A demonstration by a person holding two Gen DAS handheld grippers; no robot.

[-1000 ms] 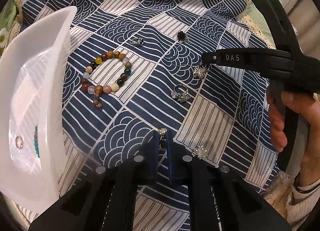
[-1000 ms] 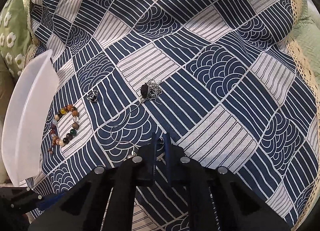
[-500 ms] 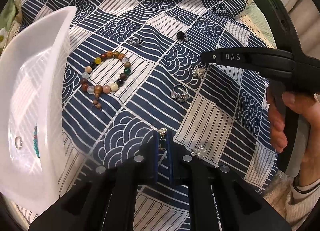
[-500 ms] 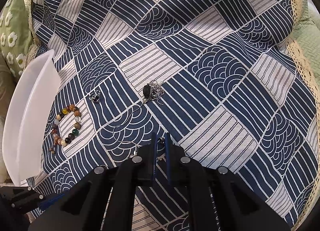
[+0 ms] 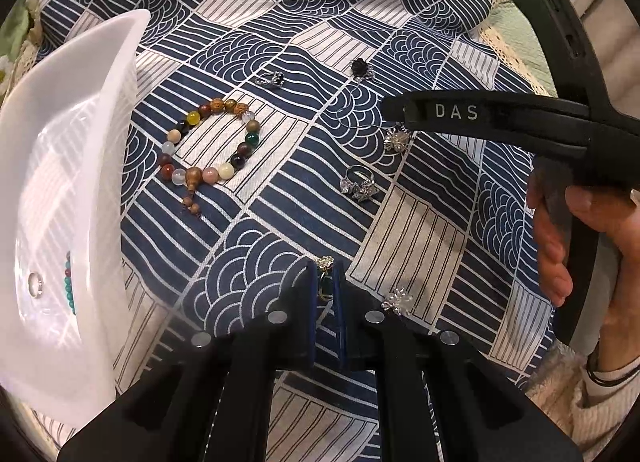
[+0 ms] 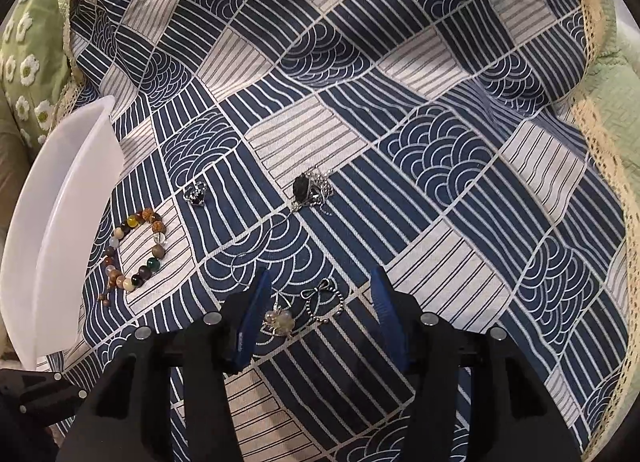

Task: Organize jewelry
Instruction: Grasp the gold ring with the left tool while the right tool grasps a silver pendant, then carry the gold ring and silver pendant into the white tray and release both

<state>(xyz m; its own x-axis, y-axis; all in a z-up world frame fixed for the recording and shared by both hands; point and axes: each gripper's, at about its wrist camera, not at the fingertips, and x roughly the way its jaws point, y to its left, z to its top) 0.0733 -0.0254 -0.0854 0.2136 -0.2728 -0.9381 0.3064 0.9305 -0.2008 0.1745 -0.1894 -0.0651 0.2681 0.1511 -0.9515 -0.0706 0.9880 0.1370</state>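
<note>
On the blue patterned cloth (image 6: 440, 150), a bow-shaped bead-chain piece (image 6: 324, 296) lies between the parting jaws of the right gripper (image 6: 318, 312), untouched. The left gripper (image 5: 325, 294) is clenched on a small gold ring (image 5: 323, 276). A beaded bracelet (image 5: 208, 146) rests beside the white tray (image 5: 120, 74).
</note>
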